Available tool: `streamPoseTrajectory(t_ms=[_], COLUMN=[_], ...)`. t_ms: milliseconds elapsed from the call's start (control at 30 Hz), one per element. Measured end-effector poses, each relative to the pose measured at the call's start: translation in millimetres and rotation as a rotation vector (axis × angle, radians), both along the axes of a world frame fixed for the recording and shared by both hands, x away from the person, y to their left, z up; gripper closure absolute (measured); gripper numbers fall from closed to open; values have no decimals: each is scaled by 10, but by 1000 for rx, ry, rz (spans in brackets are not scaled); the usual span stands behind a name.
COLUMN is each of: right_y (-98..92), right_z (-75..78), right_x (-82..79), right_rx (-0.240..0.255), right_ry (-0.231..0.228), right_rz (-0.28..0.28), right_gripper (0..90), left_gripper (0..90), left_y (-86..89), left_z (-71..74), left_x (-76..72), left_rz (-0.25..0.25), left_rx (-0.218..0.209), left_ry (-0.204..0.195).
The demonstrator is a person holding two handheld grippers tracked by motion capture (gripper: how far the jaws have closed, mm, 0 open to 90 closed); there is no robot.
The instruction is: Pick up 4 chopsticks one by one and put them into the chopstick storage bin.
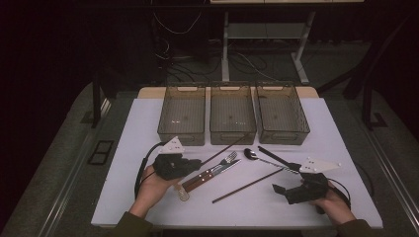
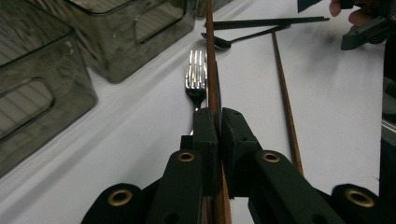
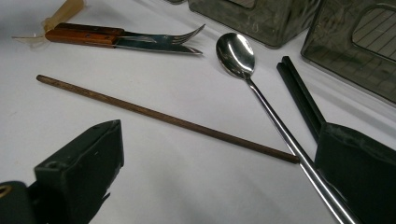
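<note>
The left gripper has its jaws pinched tight on a brown wooden chopstick, which runs straight out from between the pads toward the middle clear bin. A fork lies just beside the chopstick on the white table, with a wooden-handled knife against it. To carry this chopstick well, I'd judge it wise to keep the grip firm and lift the far tip clear of the bin wall before swinging it over, since a long thin stick levers easily in narrow pads. Further right, the second wooden chopstick lies loose, then a long steel spoon and a pair of black chopsticks. The right gripper rests low near the spoon's handle, jaws spread wide and holding nothing
</note>
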State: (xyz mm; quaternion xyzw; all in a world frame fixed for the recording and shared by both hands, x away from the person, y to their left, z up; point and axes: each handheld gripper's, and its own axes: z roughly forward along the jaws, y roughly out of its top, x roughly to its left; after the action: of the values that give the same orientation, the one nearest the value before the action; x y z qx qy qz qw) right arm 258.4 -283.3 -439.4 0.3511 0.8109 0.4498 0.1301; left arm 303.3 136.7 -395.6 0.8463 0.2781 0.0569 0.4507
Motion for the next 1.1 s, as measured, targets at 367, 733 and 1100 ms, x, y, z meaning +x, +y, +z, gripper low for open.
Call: streamPoseTrajectory(t_ms=[367, 733, 1100], right_y=[3, 3, 6], right_z=[0, -1, -2], right_x=[-1, -1, 0], right_rx=[-1, -1, -2], right_ry=[2, 5, 7], right_rz=[0, 1, 2], right_gripper=[17, 17, 17], left_gripper=[840, 841, 840], left_y=[158, 360, 570], left_z=[31, 65, 82], left_x=[35, 89, 153], left_rz=[57, 129, 198], left_rx=[-7, -21, -39], left_ry=[-12, -27, -36])
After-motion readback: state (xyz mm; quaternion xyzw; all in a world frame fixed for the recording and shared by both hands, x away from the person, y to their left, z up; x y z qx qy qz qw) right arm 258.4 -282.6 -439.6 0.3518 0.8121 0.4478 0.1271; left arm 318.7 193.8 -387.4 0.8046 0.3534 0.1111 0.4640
